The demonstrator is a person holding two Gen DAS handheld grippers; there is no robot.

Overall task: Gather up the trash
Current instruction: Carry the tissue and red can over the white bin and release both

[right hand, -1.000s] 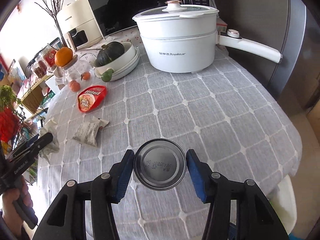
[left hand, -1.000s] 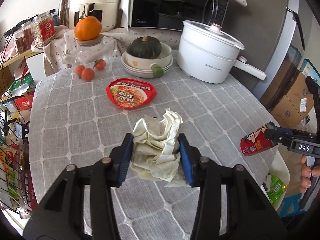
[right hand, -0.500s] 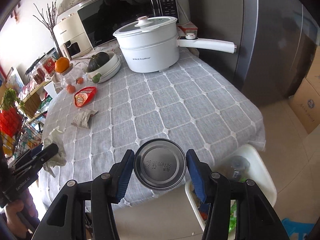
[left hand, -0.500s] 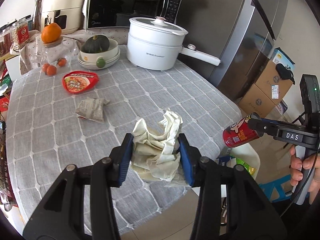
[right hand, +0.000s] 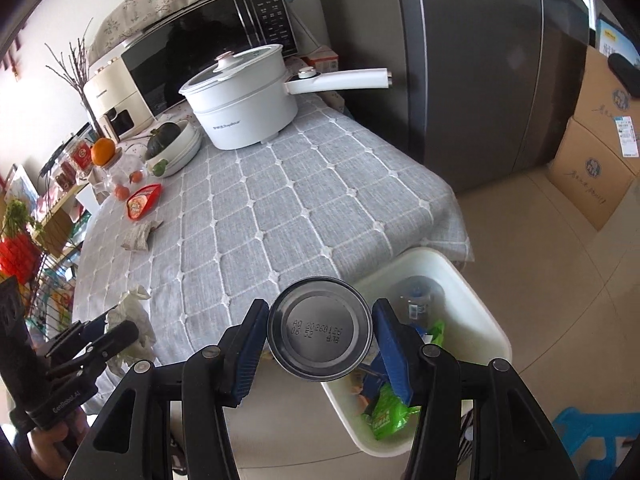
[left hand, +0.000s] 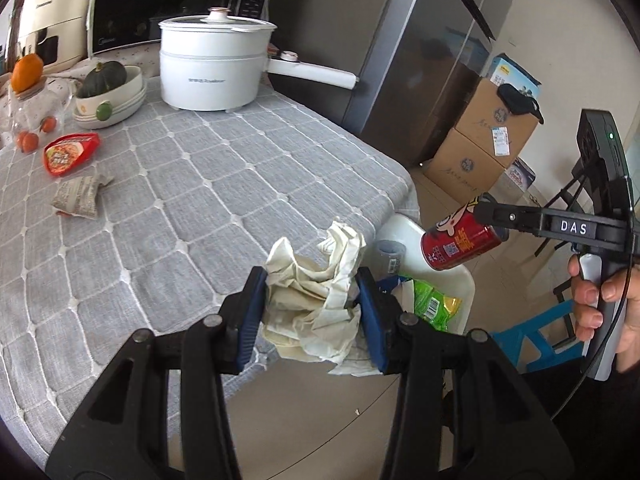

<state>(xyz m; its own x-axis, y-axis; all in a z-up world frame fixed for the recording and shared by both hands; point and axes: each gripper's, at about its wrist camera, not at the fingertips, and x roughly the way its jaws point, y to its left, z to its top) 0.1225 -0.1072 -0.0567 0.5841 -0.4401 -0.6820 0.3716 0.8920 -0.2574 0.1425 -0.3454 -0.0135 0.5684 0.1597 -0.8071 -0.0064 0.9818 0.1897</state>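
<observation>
My left gripper (left hand: pixel 310 316) is shut on a crumpled cream paper wad (left hand: pixel 316 304), held over the table's near corner beside the white bin (left hand: pixel 466 280). My right gripper (right hand: pixel 320 340) is shut on a red drink can (right hand: pixel 319 334), its grey bottom facing the camera, hovering at the bin's (right hand: pixel 472 276) near-left rim. In the left wrist view the red can (left hand: pixel 460 244) hangs above the bin. Inside the bin lie a green wrapper (right hand: pixel 386 414) and a clear plastic piece (right hand: pixel 416 296). A grey printed wrapper (left hand: pixel 78 198) and a red food lid (left hand: pixel 68 153) lie on the table.
The grey checked tablecloth (left hand: pixel 200 184) carries a white electric pot (left hand: pixel 212 68), bowls with a green squash (left hand: pixel 110 92), and a jar with oranges (left hand: pixel 24 80). A dark fridge (right hand: pixel 480 60) and cardboard boxes (left hand: pixel 488 136) stand beyond. A blue stool (left hand: pixel 536 336) sits near the bin.
Both grippers have swung from over the table toward its right edge, bringing the white bin into view. The paper wad and the can stay gripped.
</observation>
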